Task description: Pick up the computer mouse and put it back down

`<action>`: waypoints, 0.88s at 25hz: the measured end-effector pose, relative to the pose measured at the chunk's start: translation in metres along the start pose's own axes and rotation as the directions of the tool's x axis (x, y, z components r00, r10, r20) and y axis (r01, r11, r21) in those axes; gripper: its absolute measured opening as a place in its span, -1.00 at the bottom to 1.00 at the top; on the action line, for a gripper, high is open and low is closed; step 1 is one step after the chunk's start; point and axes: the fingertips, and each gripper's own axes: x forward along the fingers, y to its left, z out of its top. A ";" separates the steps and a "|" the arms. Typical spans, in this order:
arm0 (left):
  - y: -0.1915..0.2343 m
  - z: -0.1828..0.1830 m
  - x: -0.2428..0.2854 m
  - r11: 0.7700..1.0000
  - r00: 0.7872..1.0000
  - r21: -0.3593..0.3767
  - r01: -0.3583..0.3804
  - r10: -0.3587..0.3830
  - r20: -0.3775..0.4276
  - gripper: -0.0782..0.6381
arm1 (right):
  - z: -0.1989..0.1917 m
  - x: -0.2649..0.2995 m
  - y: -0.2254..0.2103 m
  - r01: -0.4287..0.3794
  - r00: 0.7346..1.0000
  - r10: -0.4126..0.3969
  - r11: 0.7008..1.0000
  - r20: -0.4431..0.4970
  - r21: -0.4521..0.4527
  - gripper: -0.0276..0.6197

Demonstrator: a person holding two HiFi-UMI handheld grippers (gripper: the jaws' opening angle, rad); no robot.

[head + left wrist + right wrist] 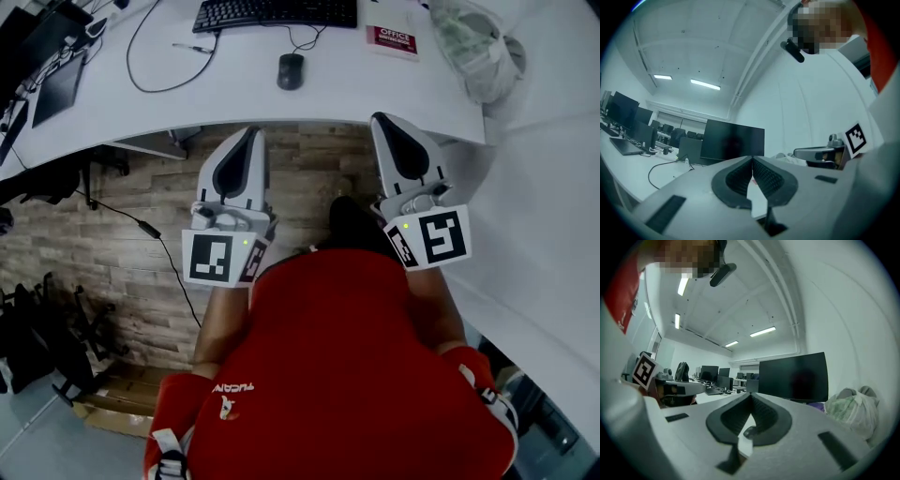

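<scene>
Black mouse [291, 70] untouched | keyboard [277, 14] cut off | left claw [752, 159], right claw [750, 395] pressed together

Mouse [750, 431] beyond closed, empty jaws

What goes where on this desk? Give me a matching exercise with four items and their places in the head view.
Things:
1 computer mouse
2 keyboard
3 red booklet
4 plastic bag

Places:
A far right end of the desk
B top centre, cut by the frame edge
C alone, just below the keyboard
D just right of the keyboard

Pairs: 1-C, 2-B, 3-D, 4-A
</scene>
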 end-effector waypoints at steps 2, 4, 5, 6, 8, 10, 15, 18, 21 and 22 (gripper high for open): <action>0.005 -0.005 0.027 1.000 1.000 0.006 -0.023 0.023 -0.015 -0.75 | -0.002 0.019 -0.021 -0.022 1.000 0.022 1.000 0.001 -0.003 -0.90; 0.008 -0.010 0.053 0.999 0.998 0.009 -0.048 0.048 -0.029 -0.75 | -0.005 0.036 -0.043 -0.044 0.999 0.044 0.999 -0.002 -0.001 -0.90; 0.010 -0.013 0.065 0.998 0.998 0.010 -0.059 0.059 -0.036 -0.75 | -0.007 0.044 -0.053 -0.055 0.998 0.055 0.998 -0.005 0.002 -0.90; 0.011 -0.016 0.077 0.997 0.997 0.011 -0.070 0.071 -0.043 -0.75 | -0.009 0.051 -0.064 -0.066 0.998 0.066 0.998 -0.007 0.006 -0.90; 0.013 -0.022 0.099 0.995 0.994 0.018 -0.094 0.095 -0.057 -0.75 | -0.013 0.065 -0.084 -0.088 0.996 0.088 0.996 -0.010 0.011 -0.90; 0.016 -0.027 0.120 0.992 0.990 0.026 -0.120 0.121 -0.069 -0.75 | -0.017 0.078 -0.102 -0.110 0.994 0.110 0.994 -0.011 0.016 -0.90; 0.021 -0.042 0.158 0.985 0.978 0.020 -0.173 0.174 -0.115 -0.75 | -0.023 0.100 -0.132 -0.167 0.986 0.167 0.986 -0.015 0.028 -0.90; 0.030 -0.060 0.172 0.980 0.970 0.023 -0.198 0.199 -0.139 -0.74 | -0.026 0.111 -0.141 -0.191 0.981 0.192 0.981 -0.015 0.034 -0.90; 0.039 -0.081 0.183 0.977 0.960 0.026 -0.210 0.211 -0.182 -0.62 | -0.031 0.119 -0.147 -0.197 0.980 0.198 0.980 -0.023 0.042 -0.90; 0.042 -0.087 0.187 0.977 0.957 0.022 -0.212 0.212 -0.200 -0.55 | -0.033 0.121 -0.148 -0.195 0.980 0.197 0.980 -0.028 0.043 -0.90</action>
